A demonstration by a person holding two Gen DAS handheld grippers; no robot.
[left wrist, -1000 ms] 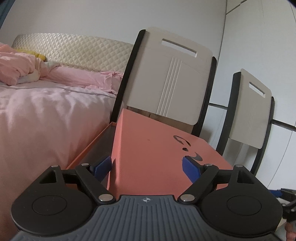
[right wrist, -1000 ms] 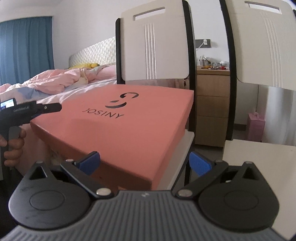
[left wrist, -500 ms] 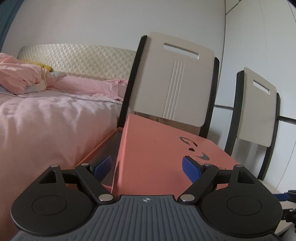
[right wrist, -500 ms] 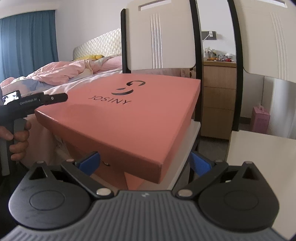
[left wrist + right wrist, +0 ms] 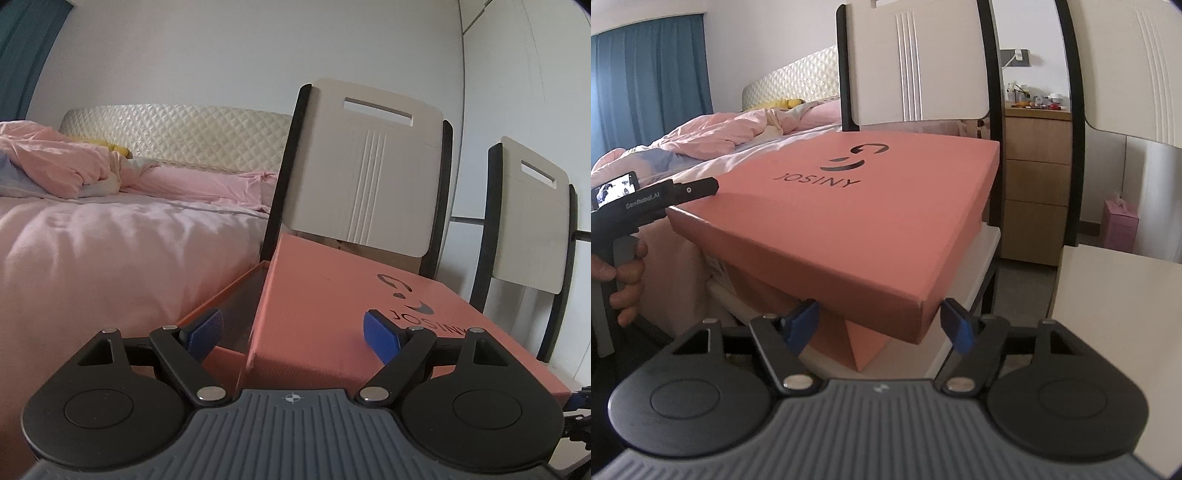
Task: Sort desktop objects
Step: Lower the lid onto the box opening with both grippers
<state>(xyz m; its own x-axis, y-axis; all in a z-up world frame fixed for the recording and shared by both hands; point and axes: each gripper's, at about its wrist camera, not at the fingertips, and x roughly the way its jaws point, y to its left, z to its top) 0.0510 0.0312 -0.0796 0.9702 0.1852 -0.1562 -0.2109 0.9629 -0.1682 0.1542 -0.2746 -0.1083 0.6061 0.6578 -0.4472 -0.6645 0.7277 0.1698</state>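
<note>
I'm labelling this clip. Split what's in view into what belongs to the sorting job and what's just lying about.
In the job:
- box lid, askew on the pink box base
- right claw, jaws just closing around the lid's corner
- left claw

Lying about:
- near chair
- second chair
- bed
- dresser

Both wrist cams close, sharing pink box

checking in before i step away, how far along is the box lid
Done: little that shows. The pink lid sits askew on the box base, raised on one side and leaving it partly open. In hand: the right gripper has just been closing, its pads at the lid's near corner; a firm grip can't be confirmed. The left gripper straddles another corner, open. Left: seating or removing the lid; nothing appears sorted.
</note>
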